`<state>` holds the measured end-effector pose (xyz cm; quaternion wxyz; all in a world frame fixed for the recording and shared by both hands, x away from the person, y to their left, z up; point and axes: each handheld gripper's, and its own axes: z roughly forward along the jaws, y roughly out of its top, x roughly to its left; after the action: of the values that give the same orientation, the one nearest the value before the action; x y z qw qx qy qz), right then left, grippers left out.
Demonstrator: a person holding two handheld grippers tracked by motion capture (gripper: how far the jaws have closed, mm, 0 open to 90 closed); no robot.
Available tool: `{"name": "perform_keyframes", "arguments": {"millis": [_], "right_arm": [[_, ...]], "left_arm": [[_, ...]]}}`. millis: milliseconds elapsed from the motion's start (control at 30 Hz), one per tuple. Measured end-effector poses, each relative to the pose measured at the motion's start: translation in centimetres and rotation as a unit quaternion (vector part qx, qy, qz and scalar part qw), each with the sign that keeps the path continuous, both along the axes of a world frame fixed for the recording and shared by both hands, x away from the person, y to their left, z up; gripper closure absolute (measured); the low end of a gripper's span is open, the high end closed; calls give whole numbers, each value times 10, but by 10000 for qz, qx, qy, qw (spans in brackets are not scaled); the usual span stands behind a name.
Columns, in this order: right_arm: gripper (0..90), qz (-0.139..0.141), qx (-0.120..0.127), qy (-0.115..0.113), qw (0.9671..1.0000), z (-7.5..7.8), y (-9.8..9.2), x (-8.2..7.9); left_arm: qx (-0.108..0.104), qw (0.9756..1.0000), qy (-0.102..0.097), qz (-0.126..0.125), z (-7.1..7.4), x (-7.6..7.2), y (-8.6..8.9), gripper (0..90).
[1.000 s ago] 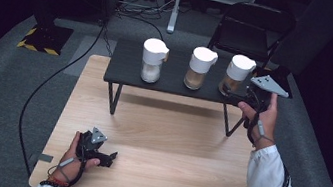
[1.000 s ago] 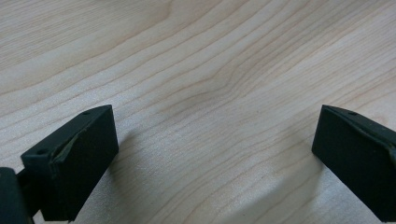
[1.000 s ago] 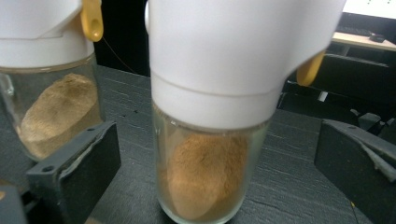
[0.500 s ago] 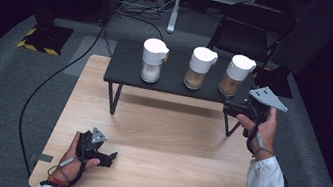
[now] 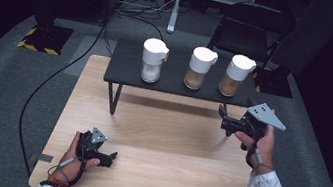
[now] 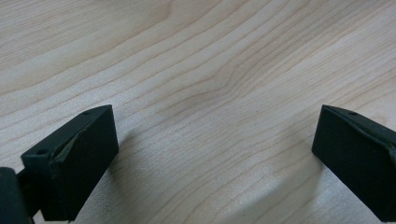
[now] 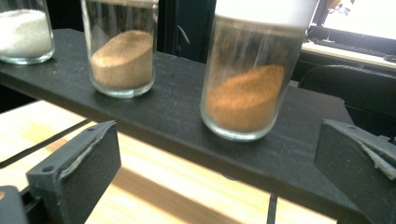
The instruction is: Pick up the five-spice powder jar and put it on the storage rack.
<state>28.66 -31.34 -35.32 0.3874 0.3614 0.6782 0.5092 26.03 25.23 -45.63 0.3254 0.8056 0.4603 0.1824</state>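
Observation:
Three glass jars with white lids stand in a row on a low black shelf [image 5: 176, 86] at the back of the wooden table [image 5: 166, 144]. The left jar [image 5: 152, 61] holds white grains, the middle jar [image 5: 200, 68] tan powder, the right jar [image 5: 235, 75] brown powder. My right gripper [image 5: 224, 119] hangs open in front of the shelf's right end, just below its top, with nothing between its jaws. In the right gripper view the brown jar [image 7: 247, 88] is straight ahead between the jaws. My left gripper [image 5: 110, 158] lies open on the table's front left, over bare wood [image 6: 210, 93].
A black folding chair [image 5: 253, 31] stands behind the shelf on the grey carpet. A black cable [image 5: 52, 80] runs along the floor left of the table. A stand base with yellow-black stripes [image 5: 44, 36] sits at the far left.
My right gripper has come down and toward the near side, from beside the brown jar to in front of the shelf's right end. The left gripper has stayed put.

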Motion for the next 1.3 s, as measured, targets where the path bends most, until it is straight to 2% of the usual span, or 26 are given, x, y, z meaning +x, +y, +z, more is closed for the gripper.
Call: {"name": "perform_keyframes", "arguments": {"millis": [333, 567, 667, 1300], "right_arm": [[2, 85, -148, 29, 9998, -26, -2, -11], [3, 165, -250, 185, 9994, -43, -2, -16], [2, 183, -367, 221, 9989, -50, -1, -17], [2, 262, -946, 575, 9935, -77, 0, -26]], "left_arm": [[1, 10000, 0, 0, 0, 0, 0, 2], [1, 10000, -2, 4, 0, 0, 0, 3], [1, 10000, -2, 4, 0, 0, 0, 3], [-1, 10000, 2, 2, 0, 0, 0, 3]]}}
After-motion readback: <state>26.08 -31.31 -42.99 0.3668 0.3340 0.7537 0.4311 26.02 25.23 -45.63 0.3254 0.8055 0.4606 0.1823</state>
